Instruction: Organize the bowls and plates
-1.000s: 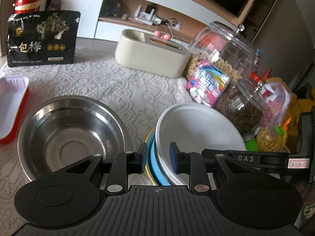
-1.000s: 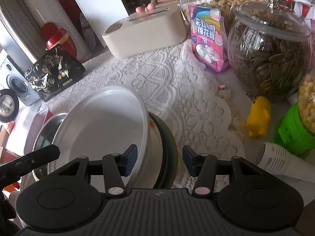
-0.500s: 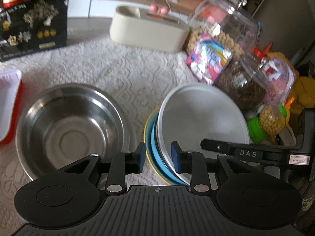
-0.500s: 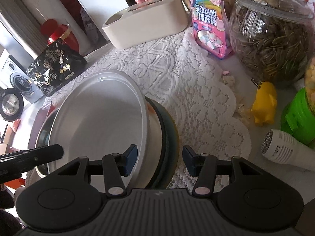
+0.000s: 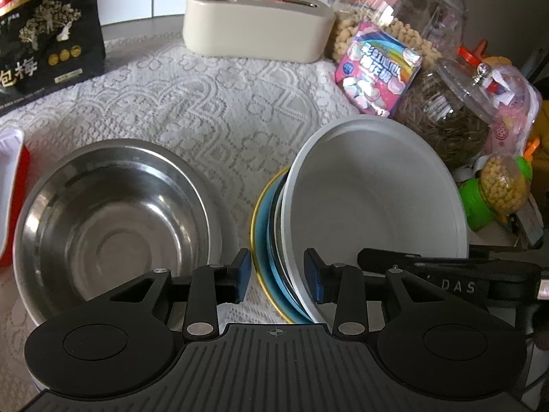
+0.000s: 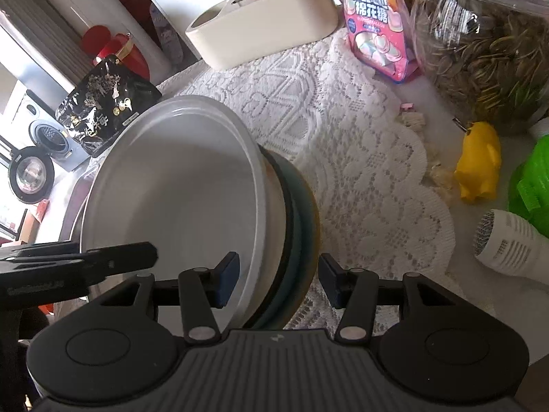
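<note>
Room: bare lace surface point(image 5: 212, 103) behind steel bowl point(image 5: 113, 226)
White bowl point(image 5: 374, 213): tilted on plates point(image 5: 266, 240), beside steel bowl
Left gripper point(image 5: 278, 276): fingers opening around plate rims
Right gripper point(image 6: 278, 281): fingers apart, astride bowl rim

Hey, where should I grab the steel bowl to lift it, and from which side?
Take the steel bowl by its thin rim, one pad inside and one outside. Probably come from above on the near side: it sits upright, its mouth is far too wide to span, and the plate stack crowds its right edge.
</note>
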Available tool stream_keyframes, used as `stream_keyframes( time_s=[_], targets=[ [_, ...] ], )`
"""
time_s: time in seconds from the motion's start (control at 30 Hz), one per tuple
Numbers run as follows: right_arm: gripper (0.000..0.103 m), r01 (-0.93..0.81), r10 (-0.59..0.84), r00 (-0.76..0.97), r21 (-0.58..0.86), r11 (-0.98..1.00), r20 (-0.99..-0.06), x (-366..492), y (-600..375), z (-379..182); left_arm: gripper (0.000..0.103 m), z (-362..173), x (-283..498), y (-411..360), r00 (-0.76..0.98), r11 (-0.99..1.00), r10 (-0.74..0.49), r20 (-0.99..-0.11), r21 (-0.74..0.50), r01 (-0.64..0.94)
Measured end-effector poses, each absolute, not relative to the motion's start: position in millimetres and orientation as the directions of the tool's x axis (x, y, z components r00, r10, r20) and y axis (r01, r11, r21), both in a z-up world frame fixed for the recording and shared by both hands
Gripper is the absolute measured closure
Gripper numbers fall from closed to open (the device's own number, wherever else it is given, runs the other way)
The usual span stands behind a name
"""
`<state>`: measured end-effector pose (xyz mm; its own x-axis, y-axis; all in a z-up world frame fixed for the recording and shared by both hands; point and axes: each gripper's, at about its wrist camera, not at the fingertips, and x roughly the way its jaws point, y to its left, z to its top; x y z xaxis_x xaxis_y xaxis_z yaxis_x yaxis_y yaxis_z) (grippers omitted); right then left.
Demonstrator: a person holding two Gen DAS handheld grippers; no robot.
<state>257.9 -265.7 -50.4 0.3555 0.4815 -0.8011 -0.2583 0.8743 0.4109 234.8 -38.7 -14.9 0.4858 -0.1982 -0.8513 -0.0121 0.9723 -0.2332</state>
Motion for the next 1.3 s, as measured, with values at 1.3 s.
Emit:
stream_keyframes(
  time_s=[1.3],
  targets=[
    [0.051, -0.284, 0.576, 0.333, 0.503, 0.816, -0.747, 293.7, -283.4, -61.2, 0.038, -33.9, 278.7, -60.9, 0.437, 0.960, -0.251, -0.864, -0.279, 0.000]
  ],
)
